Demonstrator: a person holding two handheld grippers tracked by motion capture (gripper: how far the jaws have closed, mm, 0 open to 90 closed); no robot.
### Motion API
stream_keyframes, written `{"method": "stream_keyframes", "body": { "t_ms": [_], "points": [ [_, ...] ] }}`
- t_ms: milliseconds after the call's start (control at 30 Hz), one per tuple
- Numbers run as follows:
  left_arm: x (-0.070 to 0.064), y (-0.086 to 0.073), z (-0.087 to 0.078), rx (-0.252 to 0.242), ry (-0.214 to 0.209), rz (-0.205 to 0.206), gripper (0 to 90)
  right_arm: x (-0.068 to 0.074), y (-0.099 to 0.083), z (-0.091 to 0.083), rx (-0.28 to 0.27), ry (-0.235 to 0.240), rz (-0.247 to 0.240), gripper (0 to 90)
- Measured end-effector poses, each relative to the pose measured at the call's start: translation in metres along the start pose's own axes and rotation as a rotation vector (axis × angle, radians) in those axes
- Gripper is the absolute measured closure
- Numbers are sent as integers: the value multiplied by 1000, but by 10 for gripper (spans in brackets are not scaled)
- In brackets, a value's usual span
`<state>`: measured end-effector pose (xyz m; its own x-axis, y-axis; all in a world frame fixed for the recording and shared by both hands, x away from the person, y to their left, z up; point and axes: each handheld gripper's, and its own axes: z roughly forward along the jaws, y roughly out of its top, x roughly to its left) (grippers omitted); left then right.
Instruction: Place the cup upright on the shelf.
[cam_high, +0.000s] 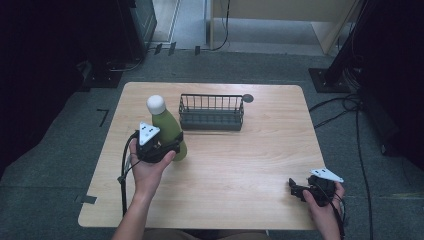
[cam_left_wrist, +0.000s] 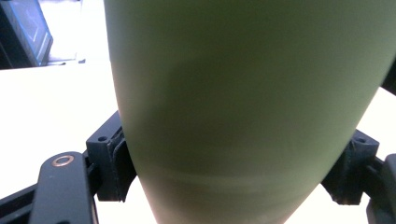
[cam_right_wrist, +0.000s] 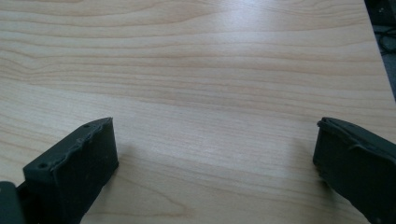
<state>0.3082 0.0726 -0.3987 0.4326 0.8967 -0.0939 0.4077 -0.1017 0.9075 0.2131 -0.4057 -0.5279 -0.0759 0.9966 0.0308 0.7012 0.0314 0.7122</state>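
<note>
1. A tall olive-green bottle with a rounded white cap (cam_high: 167, 129) stands on the light wooden table (cam_high: 240, 165), leaning slightly; it sits just left of the dark wire basket (cam_high: 211, 112) and a little nearer the person.
2. The left gripper (cam_high: 172, 145) is clenched on the bottle's lower body — in the left gripper view the green wall (cam_left_wrist: 243, 102) fills the space between the two black jaws, which press against it on either side.
3. The left hand (cam_high: 147, 167) holds that gripper from the person's side of the bottle; its grey three-cornered plate sits against the bottle's near-left flank and its cable trails down toward the table edge.
4. The wire basket, a low rectangular rack of dark metal with upright bars, stands toward the far middle of the table, near the bottle but apart from it. A small dark round disc (cam_high: 248, 98) lies at the basket's far right corner.
5. The right gripper (cam_high: 296, 189) rests well to the right of the basket and much nearer the person, close to the table's near-right corner, held by the right hand (cam_high: 325, 200).
6. Its jaws stand wide apart — released — with bare wood grain (cam_right_wrist: 210, 107) between them in the right gripper view.
</note>
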Motion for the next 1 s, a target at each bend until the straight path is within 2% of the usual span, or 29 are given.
{"method": "stream_keyframes", "body": {
  "t_ms": [233,500,800,1000],
  "points": [
    [-9,19,18,-4,-8,20,211,2,1,1,-2,8,-15,0],
    [-14,40,28,-22,-12,38,211,3,1,1,-5,13,-14,5],
    [-14,62,42,-28,-7,64,211,2,1,1,-4,21,-22,4],
    [-10,75,54,-27,-12,48,211,2,1,1,-3,20,-22,4]
  ]
}}
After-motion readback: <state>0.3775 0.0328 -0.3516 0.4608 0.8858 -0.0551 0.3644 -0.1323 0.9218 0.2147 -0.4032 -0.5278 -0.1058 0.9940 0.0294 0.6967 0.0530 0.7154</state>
